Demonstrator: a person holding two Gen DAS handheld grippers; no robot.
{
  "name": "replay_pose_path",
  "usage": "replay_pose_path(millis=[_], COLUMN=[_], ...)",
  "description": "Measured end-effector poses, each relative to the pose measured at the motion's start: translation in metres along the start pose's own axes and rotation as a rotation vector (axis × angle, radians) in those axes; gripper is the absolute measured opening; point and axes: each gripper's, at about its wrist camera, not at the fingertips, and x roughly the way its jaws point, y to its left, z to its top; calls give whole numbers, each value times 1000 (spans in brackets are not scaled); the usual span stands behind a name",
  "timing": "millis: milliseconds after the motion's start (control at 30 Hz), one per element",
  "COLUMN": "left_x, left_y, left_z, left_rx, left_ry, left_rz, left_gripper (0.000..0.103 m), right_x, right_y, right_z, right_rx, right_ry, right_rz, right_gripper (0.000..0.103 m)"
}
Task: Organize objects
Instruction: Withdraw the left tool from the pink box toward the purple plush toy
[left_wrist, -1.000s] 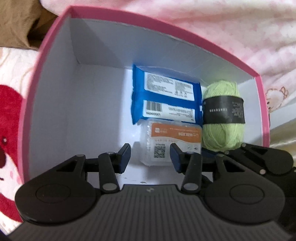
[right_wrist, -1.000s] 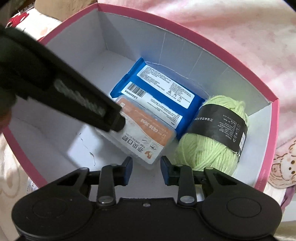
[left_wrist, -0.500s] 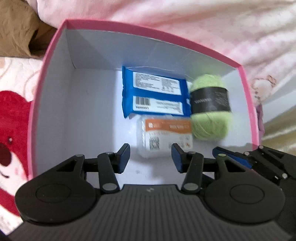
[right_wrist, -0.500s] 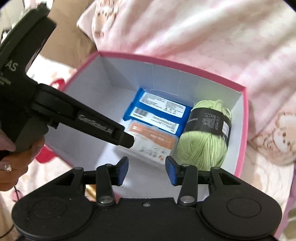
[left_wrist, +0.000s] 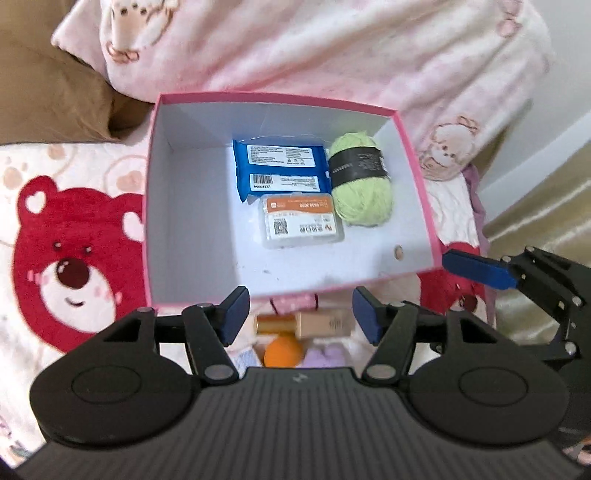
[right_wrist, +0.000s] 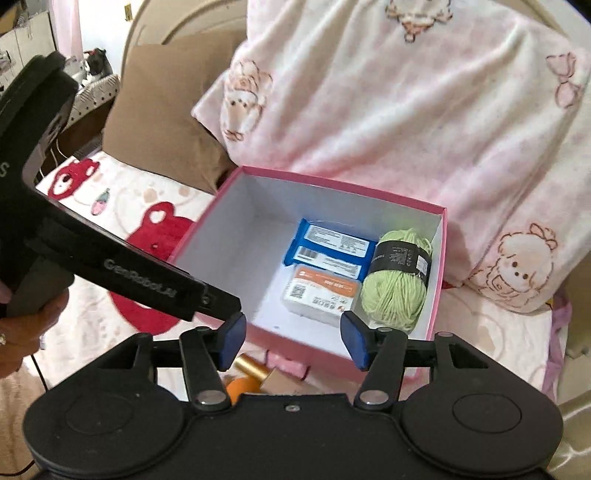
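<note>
1. We see only parts of the small things in front of the box: a gold-capped beige tube (left_wrist: 310, 325), an orange ball (left_wrist: 282, 350) and something lilac (left_wrist: 325, 356), all cut off by the left gripper (left_wrist: 299, 314); what they are we cannot tell.
2. The pink cardboard box with white inside (left_wrist: 155, 192) sits on a bear-print blanket (left_wrist: 70, 258).
3. Inside it, towards the right, a blue flat wipes packet (left_wrist: 280, 170) lies at the back, a clear plastic case with an orange label (left_wrist: 301, 221) touching its near edge, and a light green yarn ball with a black band (left_wrist: 360, 181) just beside both.
4. Both sets of jaws have just been opening; nothing is between them.
5. The right gripper (right_wrist: 291, 339) hovers at the box's near edge; a pink fleece blanket (right_wrist: 406, 110) lies behind.
</note>
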Motion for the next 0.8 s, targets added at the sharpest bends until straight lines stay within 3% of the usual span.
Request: replay_pose_path(millis=[400,800], left_x=[-67,-77], left_y=[-6,-14], left_z=[-49,-103], left_rx=[88,179], left_ry=[19,26], left_rz=[-25,-55], left_gripper=[63,69], right_x=[-68,-88], right_y=[39,76], right_z=[-26,-74], right_rx=[-49,-115], right_ry=[22,58], right_rz=[47,70], right_gripper=[68,76])
